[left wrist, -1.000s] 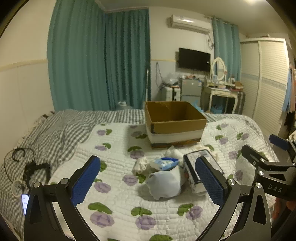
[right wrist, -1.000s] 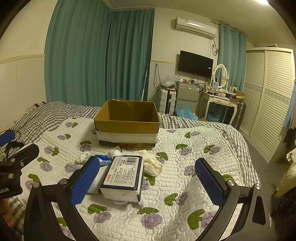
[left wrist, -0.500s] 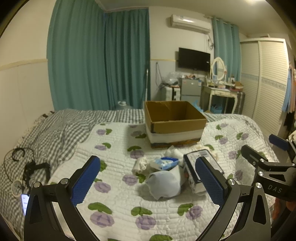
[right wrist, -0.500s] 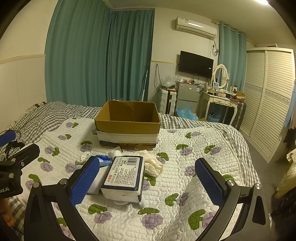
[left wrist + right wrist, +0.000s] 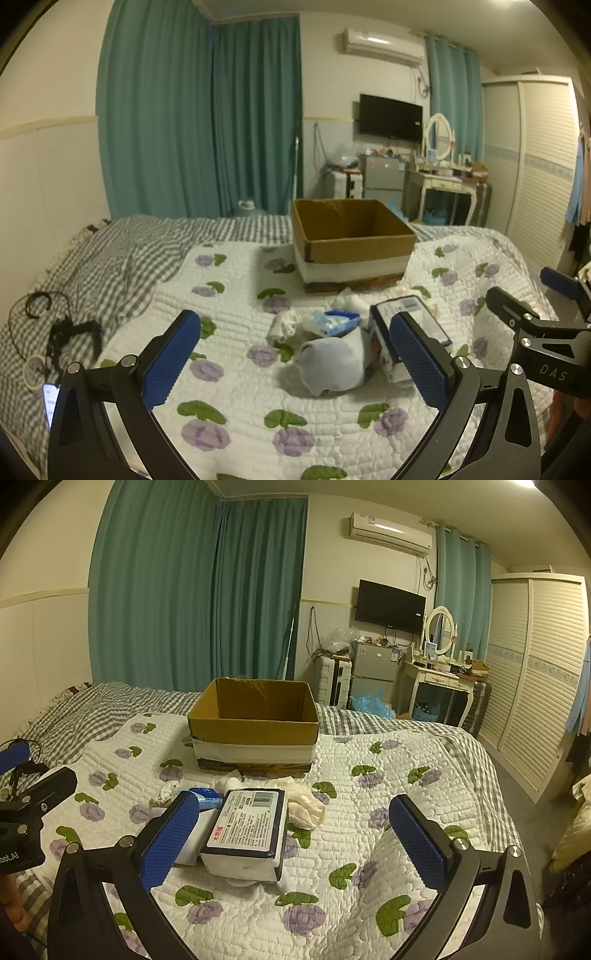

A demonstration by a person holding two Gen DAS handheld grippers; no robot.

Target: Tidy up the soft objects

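Teal curtains (image 5: pixel 195 590) hang behind a bed covered by a white quilt printed with purple flowers and green leaves (image 5: pixel 388 794), itself laid over a grey checked sheet (image 5: pixel 110 258). Straight ahead of both pairs of fingers, beyond the heap of soft things, sits an open brown cardboard box with a white band round its base (image 5: pixel 255 734). Nearer lies a white rectangular pack with a dark blue printed label (image 5: pixel 245 827), between the right gripper (image 5: pixel 293 840) fingers in its view and just behind the left gripper (image 5: pixel 295 362) right fingertip. A pale blue rolled cloth bundle (image 5: pixel 330 363) rests between the left fingers, touching the pack. Behind it sit a small blue-and-white tissue packet (image 5: pixel 334 321) and crumpled cream cloths (image 5: pixel 304 805). Both grippers hover spread wide, grasping nothing, the right one seen beside the left
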